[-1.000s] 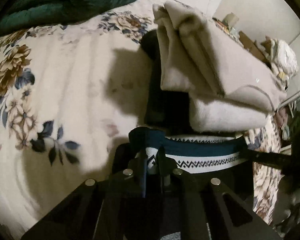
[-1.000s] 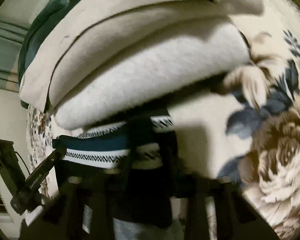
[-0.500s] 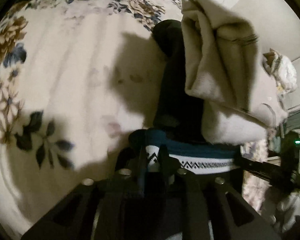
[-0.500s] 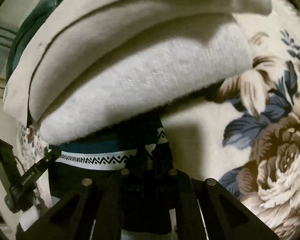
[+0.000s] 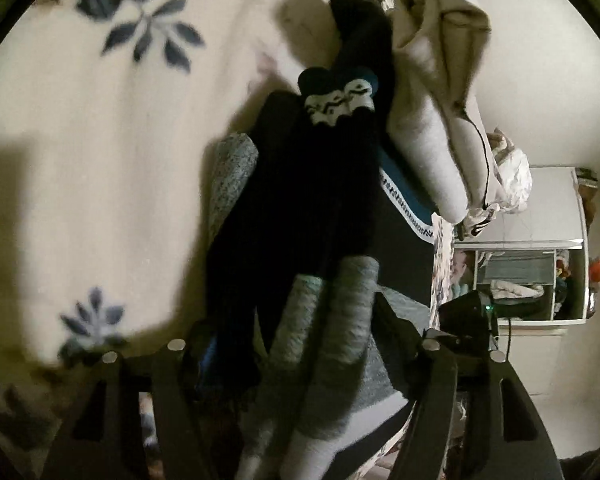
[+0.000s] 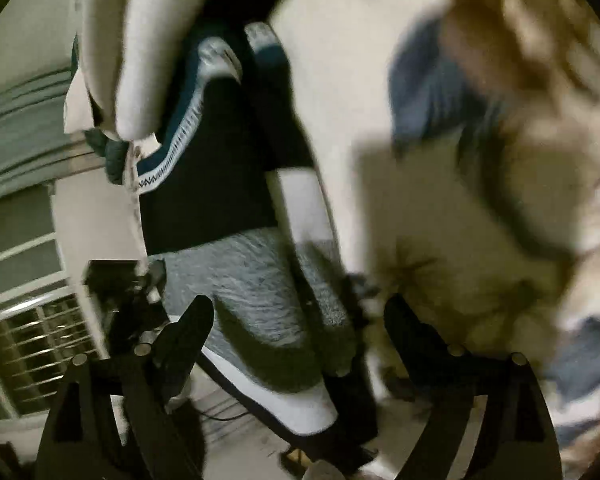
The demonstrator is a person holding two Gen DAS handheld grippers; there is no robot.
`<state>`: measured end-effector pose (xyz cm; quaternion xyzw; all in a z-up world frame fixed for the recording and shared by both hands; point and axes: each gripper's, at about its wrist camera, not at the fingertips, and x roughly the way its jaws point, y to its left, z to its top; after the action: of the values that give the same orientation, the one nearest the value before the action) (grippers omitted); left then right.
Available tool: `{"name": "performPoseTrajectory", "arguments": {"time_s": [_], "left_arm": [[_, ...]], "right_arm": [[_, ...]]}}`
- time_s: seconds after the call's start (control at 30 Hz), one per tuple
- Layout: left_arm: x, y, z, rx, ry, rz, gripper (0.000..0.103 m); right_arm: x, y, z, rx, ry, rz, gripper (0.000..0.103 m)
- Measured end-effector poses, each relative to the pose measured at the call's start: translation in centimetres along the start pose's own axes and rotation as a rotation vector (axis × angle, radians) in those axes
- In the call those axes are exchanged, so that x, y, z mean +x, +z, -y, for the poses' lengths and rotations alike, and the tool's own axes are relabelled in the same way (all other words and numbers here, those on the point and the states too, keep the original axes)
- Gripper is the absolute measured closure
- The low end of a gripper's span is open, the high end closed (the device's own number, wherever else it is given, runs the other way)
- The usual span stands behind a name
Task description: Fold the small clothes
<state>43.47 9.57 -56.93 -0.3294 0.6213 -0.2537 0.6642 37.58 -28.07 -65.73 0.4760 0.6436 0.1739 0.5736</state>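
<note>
On the left, the floral bedspread lies bare under the left gripper's shadow. The left gripper has its jaws opening; its fingers stand spread on either side of the near end of the sock bundle, and no pad can be seen pressing on the fabric. The bundle, dark with grey heathered ends nearest the camera and a teal-and-white patterned cuff farther out, rests on the bedspread directly ahead of this gripper, its long axis running away from the fingers, along the line they point. Just right of the bundle, touching it, lies the folded cream garment, with the other gripper's dark body beyond it. In the right wrist view, which is blurred, the right gripper also has its jaws opening, fingers wide apart, with the grey sock end between them but not visibly clamped. From this side the bundle likewise extends straight ahead, the cream garment on its left. Judgement: both hands sit at the bundle's near end, roughly equally close; any next move turns on the bundle lying lengthwise ahead of both pairs of fingers.
</note>
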Motion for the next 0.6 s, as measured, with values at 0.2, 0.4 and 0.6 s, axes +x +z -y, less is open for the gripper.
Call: {"name": "performPoseTrajectory", "arguments": {"time_s": [0.2,0.4,0.6], "left_arm": [[1.1,0.6,0.0,-0.018,-0.046,-0.004,0.028],[0.8,0.4,0.7,0.0,-0.024,0.04,0.057],[-0.4,-0.1,2.5,0.047,0.0,0.099,0.084]], "right_arm": [[3.7,1.2,-1.0,0.001,0.106,-0.052,0.004],[7.1,1.3,-3.6,-0.053,0.033,-0.093,0.008],[8.1,0.2,-5.3,-0.088,-0.004,-0.029,0.062]]}}
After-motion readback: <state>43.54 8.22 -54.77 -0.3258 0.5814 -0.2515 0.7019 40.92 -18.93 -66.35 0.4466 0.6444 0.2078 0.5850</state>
